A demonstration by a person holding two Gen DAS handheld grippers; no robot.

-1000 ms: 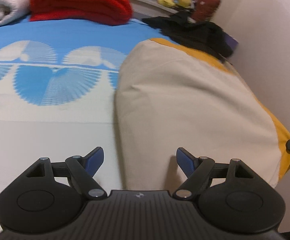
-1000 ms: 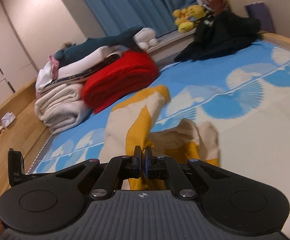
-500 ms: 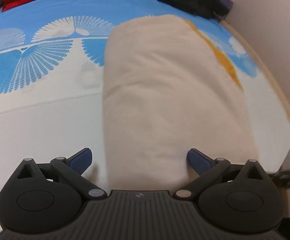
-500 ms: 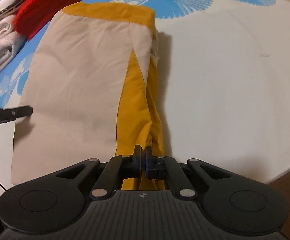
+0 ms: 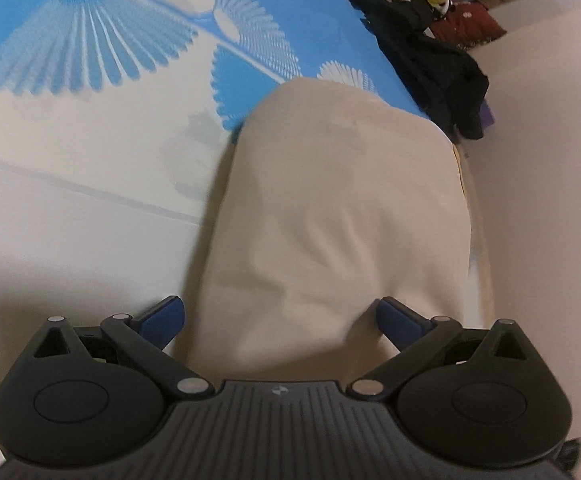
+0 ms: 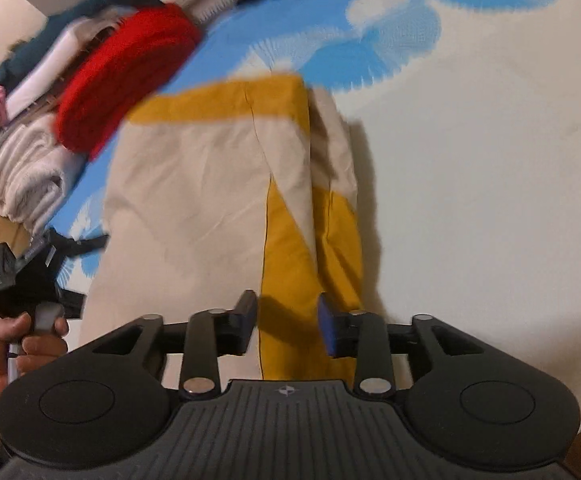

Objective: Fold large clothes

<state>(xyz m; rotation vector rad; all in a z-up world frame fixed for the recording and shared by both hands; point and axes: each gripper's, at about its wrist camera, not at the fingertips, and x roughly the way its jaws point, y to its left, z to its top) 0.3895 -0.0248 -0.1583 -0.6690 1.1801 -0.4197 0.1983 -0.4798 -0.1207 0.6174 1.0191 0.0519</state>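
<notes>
While the left gripper is held with its blue pads spread wide, the cream garment is seen lying folded on the blue-and-white bedspread, its near edge between the pads but untouched; no writing can be read there. From the right wrist, the right gripper is seen opening, the garment's yellow panel between its pads but unpressed. Blurred white lettering is carried by the left gripper's body, gripped by a hand.

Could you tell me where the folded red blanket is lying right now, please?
In the right wrist view the red blanket lies at the upper left on the bed, against the pile of pale folded linens, just beyond the cream-and-yellow garment.
</notes>
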